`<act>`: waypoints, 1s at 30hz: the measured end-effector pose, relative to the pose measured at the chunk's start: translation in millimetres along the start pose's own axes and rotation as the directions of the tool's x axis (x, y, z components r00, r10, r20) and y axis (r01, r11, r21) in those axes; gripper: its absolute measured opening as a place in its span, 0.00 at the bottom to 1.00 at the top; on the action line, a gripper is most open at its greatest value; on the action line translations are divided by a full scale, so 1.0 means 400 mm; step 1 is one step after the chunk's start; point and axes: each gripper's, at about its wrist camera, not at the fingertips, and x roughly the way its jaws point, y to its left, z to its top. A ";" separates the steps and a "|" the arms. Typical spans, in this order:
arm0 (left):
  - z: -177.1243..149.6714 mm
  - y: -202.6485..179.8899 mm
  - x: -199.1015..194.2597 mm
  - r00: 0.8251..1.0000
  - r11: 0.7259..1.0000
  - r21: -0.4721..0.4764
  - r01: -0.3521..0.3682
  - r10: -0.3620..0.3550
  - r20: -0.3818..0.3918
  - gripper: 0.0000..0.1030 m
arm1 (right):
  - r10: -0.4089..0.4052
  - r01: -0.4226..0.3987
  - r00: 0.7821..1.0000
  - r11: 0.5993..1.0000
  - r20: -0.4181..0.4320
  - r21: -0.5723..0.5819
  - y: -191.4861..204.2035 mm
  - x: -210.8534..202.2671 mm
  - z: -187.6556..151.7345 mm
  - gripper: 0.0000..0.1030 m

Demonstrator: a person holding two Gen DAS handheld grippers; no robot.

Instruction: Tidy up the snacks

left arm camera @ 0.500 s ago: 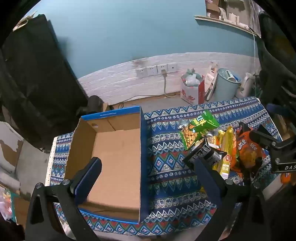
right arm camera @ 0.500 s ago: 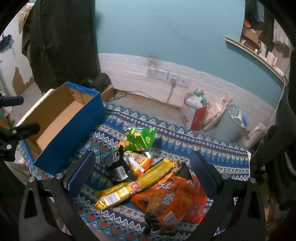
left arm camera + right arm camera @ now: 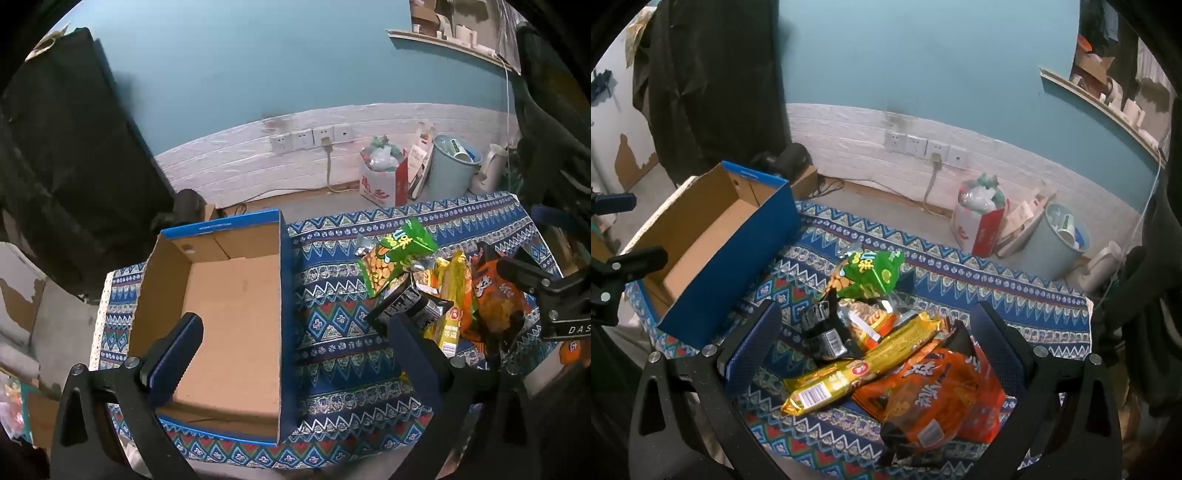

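An empty blue cardboard box (image 3: 229, 317) (image 3: 713, 236) stands on the left of the patterned tablecloth (image 3: 332, 332). To its right lies a heap of snacks: a green bag (image 3: 395, 251) (image 3: 868, 273), a black packet (image 3: 410, 310) (image 3: 822, 328), a long yellow pack (image 3: 860, 365) (image 3: 452, 295) and an orange bag (image 3: 931, 398) (image 3: 495, 295). My left gripper (image 3: 295, 332) is open and empty, its left finger over the box, its right finger beside the black packet. My right gripper (image 3: 875, 325) is open and empty, hovering over the snack heap.
Beyond the table's far edge the floor holds a red and white bag (image 3: 384, 177), a light blue bin (image 3: 454, 166) and a white kettle (image 3: 491, 170). A wall with sockets (image 3: 310, 138) is behind. Dark cloth (image 3: 66, 147) hangs at the left.
Both grippers have barely shifted; the views are almost the same. Nothing was taken hold of or let go.
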 end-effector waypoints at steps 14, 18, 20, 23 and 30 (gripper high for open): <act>0.000 0.007 0.015 1.000 1.000 -0.003 0.020 -0.020 -0.012 0.98 | -0.001 0.001 1.000 1.000 -0.003 0.001 -0.002 -0.002 0.000 0.97; 0.000 0.006 0.014 1.000 1.000 -0.002 0.019 -0.019 -0.012 0.98 | -0.002 0.002 1.000 1.000 -0.004 0.001 -0.001 -0.001 -0.001 0.97; 0.000 0.006 0.014 1.000 1.000 -0.001 0.019 -0.019 -0.014 0.98 | 0.000 0.000 1.000 1.000 -0.005 0.002 -0.003 -0.001 0.001 0.97; -0.002 0.005 0.014 1.000 1.000 -0.001 0.018 -0.018 -0.012 0.98 | -0.003 0.003 1.000 1.000 -0.005 0.003 -0.002 0.000 -0.001 0.97; -0.002 0.004 0.014 1.000 1.000 0.000 0.019 -0.019 -0.013 0.98 | -0.004 0.004 1.000 1.000 -0.005 0.008 -0.008 0.002 -0.003 0.97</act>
